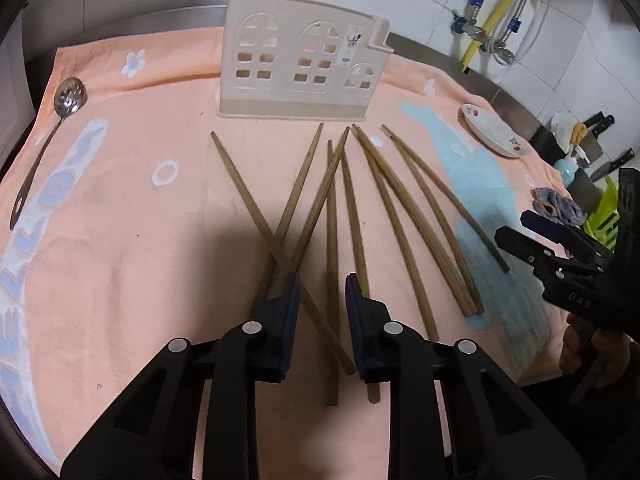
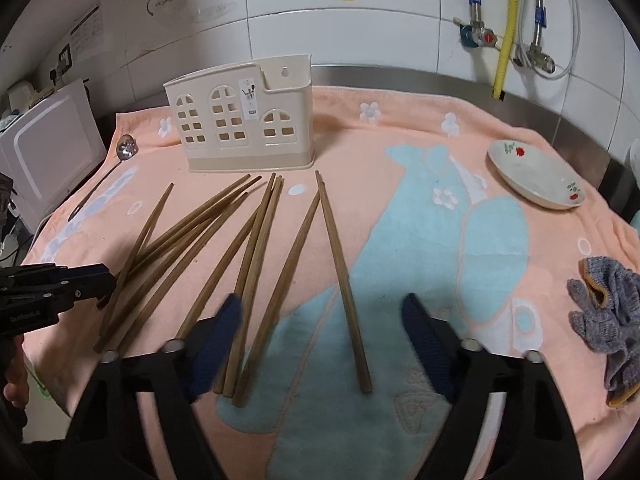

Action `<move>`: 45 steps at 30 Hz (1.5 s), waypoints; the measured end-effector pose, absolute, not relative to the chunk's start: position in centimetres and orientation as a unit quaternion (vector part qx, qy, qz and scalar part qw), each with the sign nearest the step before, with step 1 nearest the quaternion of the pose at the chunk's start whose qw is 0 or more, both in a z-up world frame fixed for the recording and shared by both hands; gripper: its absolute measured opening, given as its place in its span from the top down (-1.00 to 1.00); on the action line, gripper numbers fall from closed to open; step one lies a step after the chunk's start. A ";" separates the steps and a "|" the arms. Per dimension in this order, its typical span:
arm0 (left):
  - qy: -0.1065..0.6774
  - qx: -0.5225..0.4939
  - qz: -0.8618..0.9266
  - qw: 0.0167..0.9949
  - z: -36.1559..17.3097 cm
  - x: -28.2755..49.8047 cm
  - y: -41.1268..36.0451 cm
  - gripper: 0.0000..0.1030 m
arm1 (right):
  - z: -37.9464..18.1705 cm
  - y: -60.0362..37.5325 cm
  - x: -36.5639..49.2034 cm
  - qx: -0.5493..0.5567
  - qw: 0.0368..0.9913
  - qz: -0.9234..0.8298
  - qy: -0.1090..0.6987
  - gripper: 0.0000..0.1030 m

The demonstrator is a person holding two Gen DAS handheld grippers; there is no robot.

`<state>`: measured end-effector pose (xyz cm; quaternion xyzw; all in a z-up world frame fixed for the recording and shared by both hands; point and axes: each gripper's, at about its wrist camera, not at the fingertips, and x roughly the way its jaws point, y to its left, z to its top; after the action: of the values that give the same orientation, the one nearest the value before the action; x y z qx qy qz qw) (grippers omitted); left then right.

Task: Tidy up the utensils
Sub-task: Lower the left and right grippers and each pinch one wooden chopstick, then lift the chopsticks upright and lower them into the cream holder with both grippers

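Left tongs (image 1: 322,300) narrowed around chopstick butts, pads not clearly pressing yet, no pinch confirmed. Right tongs (image 2: 322,320) spread wide, straddling rightmost pair. Chopsticks (image 1: 332,240) flat on towel (image 1: 140,220) over desk, long axes running away from tongs toward holder (image 1: 296,68), butts nearest, tips fanned. Left closer to crossed bunch, right to outer pair. Count: approx 10 chopsticks, 1 holder, 1 slotted spoon (image 1: 70,94) far left, 1 dish (image 2: 536,178), 1 rag (image 2: 608,312).
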<state>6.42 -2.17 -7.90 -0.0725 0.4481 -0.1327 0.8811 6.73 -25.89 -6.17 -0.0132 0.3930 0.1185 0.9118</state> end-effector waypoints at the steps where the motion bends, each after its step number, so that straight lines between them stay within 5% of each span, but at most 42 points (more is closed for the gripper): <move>1: 0.452 -0.075 -0.131 0.879 -8.1 6.6 -2.1 0.57 | -6.3 -26.0 6.8 -0.013 0.911 0.118 0.395 -0.44; 12: 0.474 -0.084 -0.105 0.870 -9.3 7.5 -1.6 0.58 | -7.3 -26.0 7.4 -0.011 0.905 0.124 0.406 -0.33; 20: 0.471 -0.063 -0.086 0.876 -9.3 7.7 -1.4 0.86 | -7.8 -25.9 7.5 -0.006 0.902 0.130 0.412 -0.26; 30: 0.467 -0.040 -0.085 0.879 -9.4 7.9 -1.5 0.86 | -8.6 -26.3 7.6 0.003 0.899 0.126 0.420 -0.15; 45: 0.430 -0.034 -0.100 0.897 -7.9 7.3 -1.1 0.89 | -9.6 -26.9 8.6 0.014 0.895 0.121 0.428 0.48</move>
<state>7.34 -1.10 -7.91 -0.0336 0.4297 -0.1001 0.8968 8.58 -26.89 -9.58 0.0138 0.4284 0.1213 0.8953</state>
